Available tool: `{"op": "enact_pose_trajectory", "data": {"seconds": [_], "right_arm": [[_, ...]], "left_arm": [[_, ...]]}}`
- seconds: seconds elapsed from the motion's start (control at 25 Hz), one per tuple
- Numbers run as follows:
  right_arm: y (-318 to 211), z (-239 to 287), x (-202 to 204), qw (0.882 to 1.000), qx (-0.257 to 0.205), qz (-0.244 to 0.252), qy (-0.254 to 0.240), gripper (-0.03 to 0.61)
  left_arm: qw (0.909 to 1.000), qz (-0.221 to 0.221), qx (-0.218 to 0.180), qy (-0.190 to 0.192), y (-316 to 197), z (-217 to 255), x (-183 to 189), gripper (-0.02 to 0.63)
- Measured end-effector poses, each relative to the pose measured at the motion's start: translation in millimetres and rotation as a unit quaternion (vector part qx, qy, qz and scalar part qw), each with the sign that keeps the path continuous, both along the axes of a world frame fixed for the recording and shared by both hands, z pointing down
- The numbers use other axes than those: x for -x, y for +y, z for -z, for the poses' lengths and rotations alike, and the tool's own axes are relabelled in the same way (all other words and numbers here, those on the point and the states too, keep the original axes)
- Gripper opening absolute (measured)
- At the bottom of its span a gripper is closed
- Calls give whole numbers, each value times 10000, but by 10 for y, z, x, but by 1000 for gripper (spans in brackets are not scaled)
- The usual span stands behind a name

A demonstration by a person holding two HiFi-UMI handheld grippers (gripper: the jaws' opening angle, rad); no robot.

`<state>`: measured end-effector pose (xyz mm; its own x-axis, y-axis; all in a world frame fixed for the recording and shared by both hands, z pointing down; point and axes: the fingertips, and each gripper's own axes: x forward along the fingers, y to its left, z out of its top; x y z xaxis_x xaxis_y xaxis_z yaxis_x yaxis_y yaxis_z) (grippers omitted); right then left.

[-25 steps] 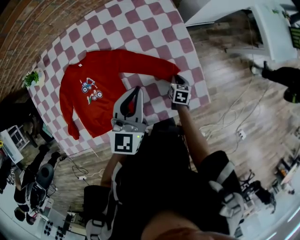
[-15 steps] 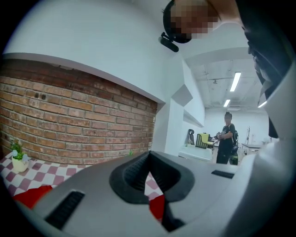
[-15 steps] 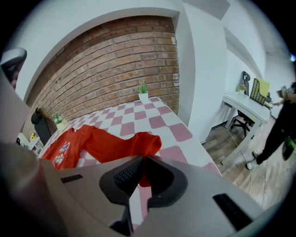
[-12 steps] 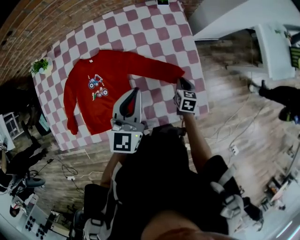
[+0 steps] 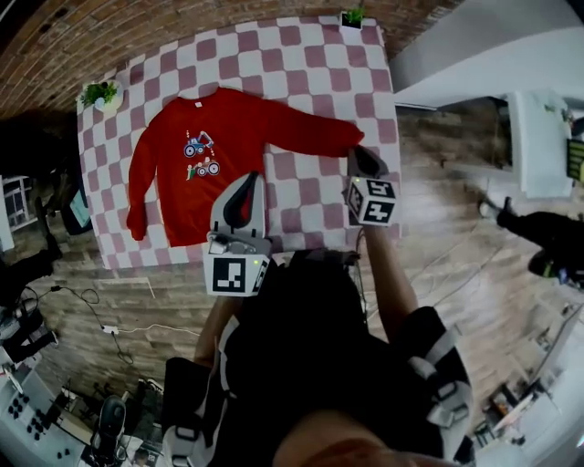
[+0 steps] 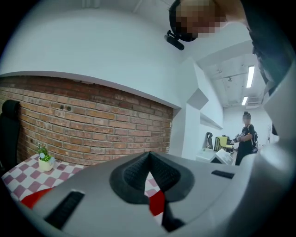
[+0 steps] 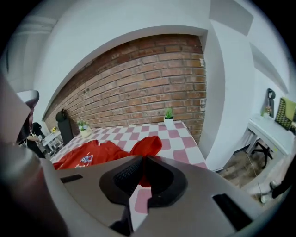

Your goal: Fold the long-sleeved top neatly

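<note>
The red long-sleeved top [image 5: 224,123] lies face up on the checked table [image 5: 310,55], its printed front showing. One sleeve runs out to the right. My right gripper [image 5: 363,162] is shut on that sleeve's cuff [image 5: 345,139], which is raised off the cloth. In the right gripper view the red cuff [image 7: 147,146] sticks up from between the shut jaws of the right gripper [image 7: 141,161]. My left gripper [image 5: 248,182] hovers by the top's near hem, shut and holding nothing. In the left gripper view a strip of red top [image 6: 157,203] shows below the shut left gripper [image 6: 149,155].
Small potted plants stand at the table's far left corner [image 5: 99,92] and far edge [image 5: 351,15]. A brick wall [image 7: 138,78] backs the table. A white desk [image 5: 538,119] and a person [image 5: 547,237] are on the wooden floor to the right.
My right gripper has risen with the sleeve cuff in its jaws, lifting the cuff off the table. My left gripper has also come up a little, still shut.
</note>
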<state>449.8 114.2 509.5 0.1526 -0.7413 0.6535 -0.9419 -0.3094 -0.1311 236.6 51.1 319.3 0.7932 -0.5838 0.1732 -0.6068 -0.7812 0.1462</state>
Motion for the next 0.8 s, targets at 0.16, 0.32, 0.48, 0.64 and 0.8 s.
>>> {"op": "enact_pose_trajectory", "data": {"seconds": [0.16, 0.32, 0.48, 0.64, 0.8], "right_arm": [[-192, 196, 152, 9991, -165, 338, 181, 25], [-351, 383, 360, 9975, -273, 568, 308, 25], [-497, 506, 514, 9957, -315, 754, 435, 25], [-658, 700, 746, 9928, -462, 967, 541, 25], [-775, 914, 1035, 9881, -609, 1251, 651, 25]], "left_arm": [[9996, 247, -49, 97, -4, 60, 265, 5], [9993, 332, -138, 127, -37, 138, 552, 5], [9989, 404, -174, 153, -81, 170, 836, 5], [9983, 549, -134, 173, -127, 183, 1170, 5], [9971, 725, -152, 190, -151, 186, 1474, 5]]}}
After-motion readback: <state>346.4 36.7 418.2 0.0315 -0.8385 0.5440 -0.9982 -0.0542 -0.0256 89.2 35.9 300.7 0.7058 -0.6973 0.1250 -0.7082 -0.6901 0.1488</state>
